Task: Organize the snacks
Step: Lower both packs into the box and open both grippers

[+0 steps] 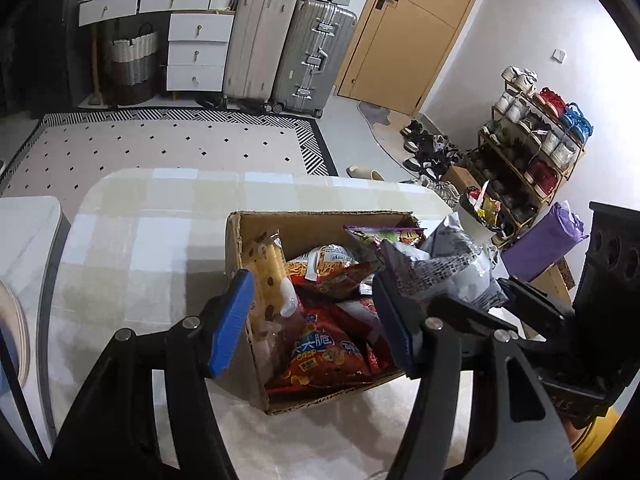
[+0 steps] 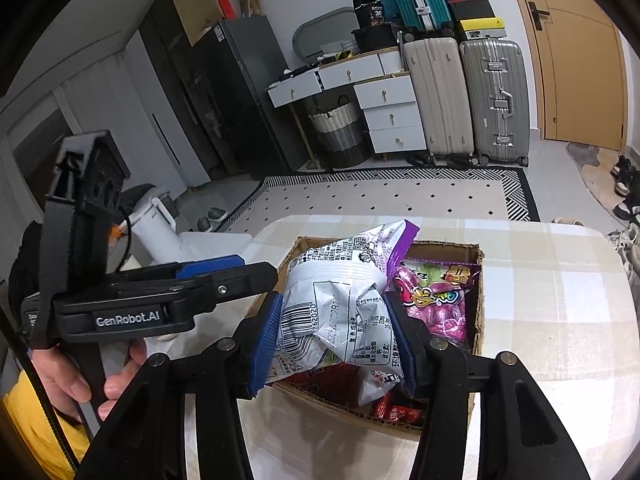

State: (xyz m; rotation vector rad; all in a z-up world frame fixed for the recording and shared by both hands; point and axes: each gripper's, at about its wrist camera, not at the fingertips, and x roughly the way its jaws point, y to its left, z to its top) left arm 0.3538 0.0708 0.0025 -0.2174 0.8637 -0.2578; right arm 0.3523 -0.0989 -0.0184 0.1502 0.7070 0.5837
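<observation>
A cardboard box [image 1: 320, 219] of snacks stands on the checked tablecloth. Inside lie a red crisp bag [image 1: 320, 354], a yellow biscuit pack [image 1: 267, 276] and a pink candy bag [image 2: 436, 300]. My right gripper [image 2: 334, 344] is shut on a crumpled silver-white bag with a purple edge [image 2: 340, 292], holding it up over the box [image 2: 478, 308]. My left gripper [image 1: 312, 320] hangs open above the box's left half, with nothing between its blue pads. In the right wrist view a hand holds the left gripper [image 2: 256, 274] just left of the bag. The held bag [image 1: 452, 264] shows beside the left gripper's right finger.
The table [image 1: 140, 240] ends in a rounded far edge, with a patterned rug [image 1: 160, 148] beyond it. A white side surface [image 1: 28, 220] lies to the left. To the right stand a bin of wrappers [image 1: 480, 208], a purple bag [image 1: 548, 236] and a shoe rack [image 1: 536, 140].
</observation>
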